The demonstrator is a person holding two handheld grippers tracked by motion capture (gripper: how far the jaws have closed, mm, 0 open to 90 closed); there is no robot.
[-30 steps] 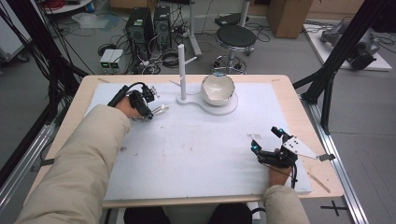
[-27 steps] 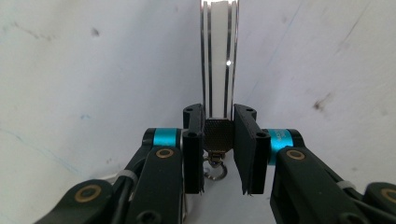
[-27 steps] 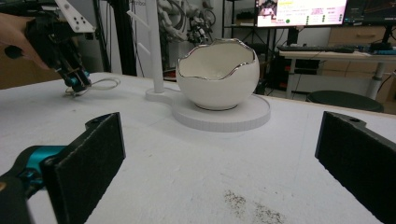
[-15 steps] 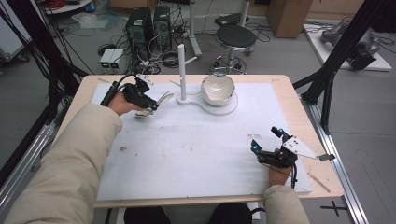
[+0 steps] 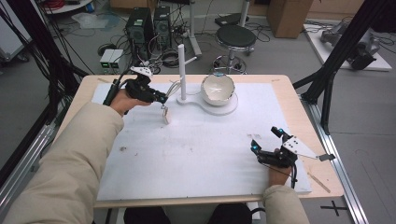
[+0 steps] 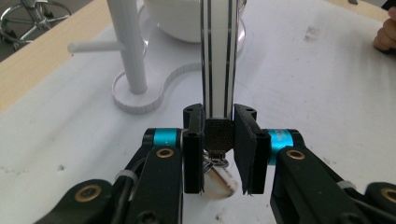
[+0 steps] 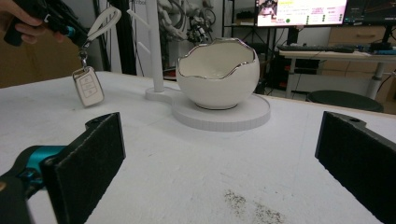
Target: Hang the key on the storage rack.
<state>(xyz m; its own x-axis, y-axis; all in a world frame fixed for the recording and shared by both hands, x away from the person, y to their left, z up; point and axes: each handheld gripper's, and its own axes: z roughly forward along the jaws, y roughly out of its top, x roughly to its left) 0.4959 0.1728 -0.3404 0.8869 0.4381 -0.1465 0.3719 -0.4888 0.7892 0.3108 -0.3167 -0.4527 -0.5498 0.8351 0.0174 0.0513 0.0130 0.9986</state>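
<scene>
The left gripper (image 5: 161, 99) has its jaws closed on a white strap (image 6: 217, 56); a key fob (image 7: 88, 87) dangles below them, just above the counter (image 5: 201, 149). Beyond the jaws stand a white post (image 5: 181, 70) and an eggshell bowl (image 7: 217, 72). The right gripper (image 5: 265, 145) rests low, jaws wide apart, gripping nothing.

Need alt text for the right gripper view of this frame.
A white key fob hangs by its strap from the left gripper above the white table. Beside it, an eggshell-shaped bowl sits on a stand; the right gripper's open black jaws frame the foreground.
</scene>
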